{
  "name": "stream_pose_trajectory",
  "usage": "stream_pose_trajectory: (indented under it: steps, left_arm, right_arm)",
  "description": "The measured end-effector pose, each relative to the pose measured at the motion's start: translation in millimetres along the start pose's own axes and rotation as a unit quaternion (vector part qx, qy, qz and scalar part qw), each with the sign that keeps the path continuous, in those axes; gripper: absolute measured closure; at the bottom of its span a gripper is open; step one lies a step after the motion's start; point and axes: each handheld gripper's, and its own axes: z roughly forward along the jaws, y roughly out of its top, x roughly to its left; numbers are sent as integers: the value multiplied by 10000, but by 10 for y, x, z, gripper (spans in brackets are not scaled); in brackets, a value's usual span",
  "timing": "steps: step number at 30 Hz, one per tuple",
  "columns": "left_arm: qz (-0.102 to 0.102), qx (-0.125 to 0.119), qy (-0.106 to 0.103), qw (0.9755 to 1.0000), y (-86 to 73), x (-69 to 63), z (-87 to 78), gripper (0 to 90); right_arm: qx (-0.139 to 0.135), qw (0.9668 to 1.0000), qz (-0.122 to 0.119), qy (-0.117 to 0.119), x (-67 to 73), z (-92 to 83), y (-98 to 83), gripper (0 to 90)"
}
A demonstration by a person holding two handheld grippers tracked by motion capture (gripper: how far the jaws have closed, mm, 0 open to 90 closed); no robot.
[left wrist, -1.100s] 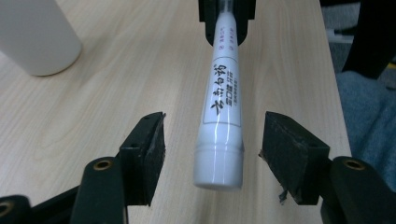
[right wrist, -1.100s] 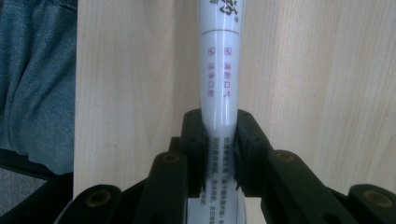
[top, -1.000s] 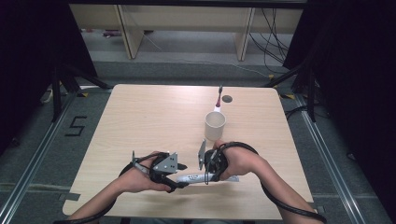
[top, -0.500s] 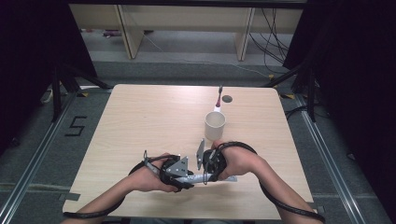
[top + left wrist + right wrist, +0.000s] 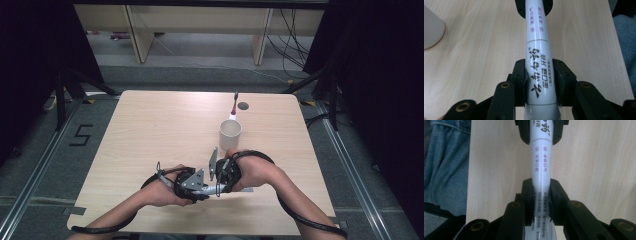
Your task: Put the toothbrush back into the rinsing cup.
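White toothpaste tube (image 5: 541, 65), glossy, printed with black and magenta characters, lies level just above the pale wood surface (image 5: 150, 135) near its front edge, spanning both tools. We note the left hand-held gripper (image 5: 540, 75) has just been closing; its pads now press both sides of the tube's printed end. In the right gripper view, the right hand-held gripper (image 5: 541, 197) is clamped on the tube's other end, pads tight against it. From the high view, we see the two hand-held grippers facing each other, close together, the tube between them. A cream cup (image 5: 230, 134) stands behind the right hand, well apart. A small dark disc (image 5: 243, 106) sits near the far edge.
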Motion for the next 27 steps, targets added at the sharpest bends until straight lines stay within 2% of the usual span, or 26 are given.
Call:
stream_pose_trajectory:
  steps: [1,2,3,4,5,6,7,10,11,12,13,16,17,19,21,22,24,25,26,27]
  left_arm:
    - [9,6,14,10000,1,-2,-3,668]
    - [-35,-18,-7,10000,2,-4,-6,675]
    - [-127,-32,21,9999,1,-17,-6,683]
    - [-87,-24,65,9999,3,-9,-14,690]
    - [-61,-37,90,9999,4,-3,-20,697]
    - [-79,-67,93,9999,5,-3,-19,703]
    - [-71,-48,105,9999,10,-4,-26,707]
    - [-143,-60,24,9999,10,-11,-36,717]
    - [-124,-75,-108,9998,9,-4,-31,719]
    - [-127,-98,-19,9999,7,-4,-37,720]
    - [-119,-114,96,9998,7,-2,-47,722]
    - [-65,-150,81,9998,5,7,-53,728]
    - [-60,-154,74,9998,5,8,-56,730]
    - [-72,-226,41,9997,-1,6,-55,734]
    - [-108,-289,61,9995,-7,3,-56,738]
    - [-123,-286,28,9995,-10,7,-60,741]
    - [-218,-361,70,9991,-19,-1,-64,744]
    - [-153,-386,203,9989,-19,10,-74,746]
    - [-176,-409,192,9988,-22,14,-75,748]
    - [-224,-477,193,9984,-28,11,-74,749]
  right_arm:
    - [-30,9998,201,16,29,-11,14,766]
    - [-35,9998,219,26,29,-15,17,764]
    - [10,9998,175,59,20,-25,21,761]
    - [13,9999,130,21,20,-35,27,756]
    - [72,9999,-87,-85,-9,-43,29,752]
    - [80,9998,-140,-71,-17,-48,35,748]
    - [44,9998,176,-24,28,-56,48,744]
    - [72,9999,90,55,21,-68,66,737]
    - [51,9996,272,96,34,-70,66,735]
    - [162,9998,-83,-10,-11,-78,59,734]
    - [169,9998,-107,-65,-11,-83,60,733]
    - [138,9999,-15,-24,-7,-92,65,724]
    - [55,9999,80,26,6,-89,69,721]
    - [75,9997,227,61,30,-106,65,714]
    - [12,9999,148,56,17,-114,61,706]
    - [12,9997,243,33,26,-124,56,701]
    - [-44,9998,210,-29,-1,-131,42,691]
    - [-70,9999,23,-81,-29,-133,34,684]
    - [-45,9998,177,-64,-19,-151,32,677]
    - [-60,9998,151,-113,-34,-161,21,667]
